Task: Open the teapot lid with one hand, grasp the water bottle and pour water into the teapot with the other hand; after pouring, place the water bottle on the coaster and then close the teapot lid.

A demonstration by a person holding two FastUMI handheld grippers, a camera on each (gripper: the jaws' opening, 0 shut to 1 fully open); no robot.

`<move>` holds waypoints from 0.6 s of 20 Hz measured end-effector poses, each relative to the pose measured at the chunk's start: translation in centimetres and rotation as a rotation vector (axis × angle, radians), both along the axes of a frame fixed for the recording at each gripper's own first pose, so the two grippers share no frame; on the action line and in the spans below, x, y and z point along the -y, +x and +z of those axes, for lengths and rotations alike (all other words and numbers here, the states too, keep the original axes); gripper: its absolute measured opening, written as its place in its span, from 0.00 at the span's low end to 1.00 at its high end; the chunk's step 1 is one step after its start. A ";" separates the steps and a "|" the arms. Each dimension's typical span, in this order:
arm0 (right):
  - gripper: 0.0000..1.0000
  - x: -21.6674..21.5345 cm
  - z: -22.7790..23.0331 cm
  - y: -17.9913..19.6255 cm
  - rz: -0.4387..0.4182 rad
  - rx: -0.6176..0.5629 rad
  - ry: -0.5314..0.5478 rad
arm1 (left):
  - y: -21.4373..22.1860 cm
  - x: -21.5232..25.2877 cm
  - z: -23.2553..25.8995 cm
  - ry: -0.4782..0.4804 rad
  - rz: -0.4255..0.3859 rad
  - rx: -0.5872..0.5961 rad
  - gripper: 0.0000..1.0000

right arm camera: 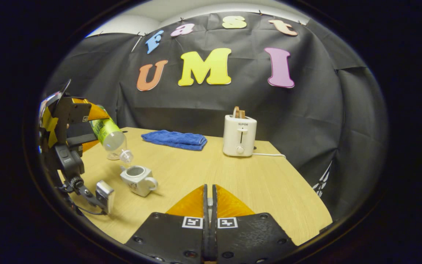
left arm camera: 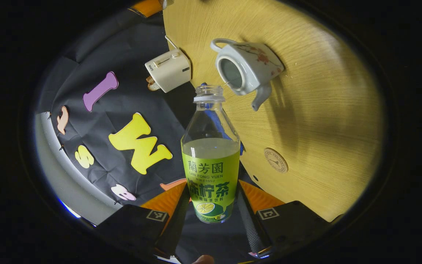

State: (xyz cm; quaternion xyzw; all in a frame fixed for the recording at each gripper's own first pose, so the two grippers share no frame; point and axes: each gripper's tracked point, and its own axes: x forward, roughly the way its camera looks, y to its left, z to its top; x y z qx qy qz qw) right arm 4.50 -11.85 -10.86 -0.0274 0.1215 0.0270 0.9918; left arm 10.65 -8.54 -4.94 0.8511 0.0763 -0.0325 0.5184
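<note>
The white ceramic teapot (right arm camera: 137, 180) stands lidless on the wooden desk (right arm camera: 233, 176). The left gripper's (left arm camera: 211, 209) fingers clamp the green-labelled clear plastic water bottle (left arm camera: 211, 161), tipped over the teapot's mouth; the right gripper's (right arm camera: 208, 200) fingers are closed, seemingly pinching something small. Finishing the pour, setting the bottle on the coaster and closing the lid remain.

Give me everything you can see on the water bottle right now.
The water bottle is clear plastic with a green label, uncapped, roughly half full of pale liquid. The left claw grips it around the label at its lower body. In the right gripper view it hangs tilted, neck down, mouth just above the open teapot on the wooden table. A thin stream seems to run from the mouth into the teapot.
</note>
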 end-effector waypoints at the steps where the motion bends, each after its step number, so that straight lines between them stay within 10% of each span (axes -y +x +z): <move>1: 0.00 0.0 0.0 -0.1 0.000 0.000 0.001 | 0.1 0.1 -0.1 -0.007 -0.005 0.002 0.74; 12: 0.00 0.0 1.1 -0.4 -0.019 0.012 -0.006 | 0.4 -1.0 -3.2 -0.308 0.011 -0.028 0.74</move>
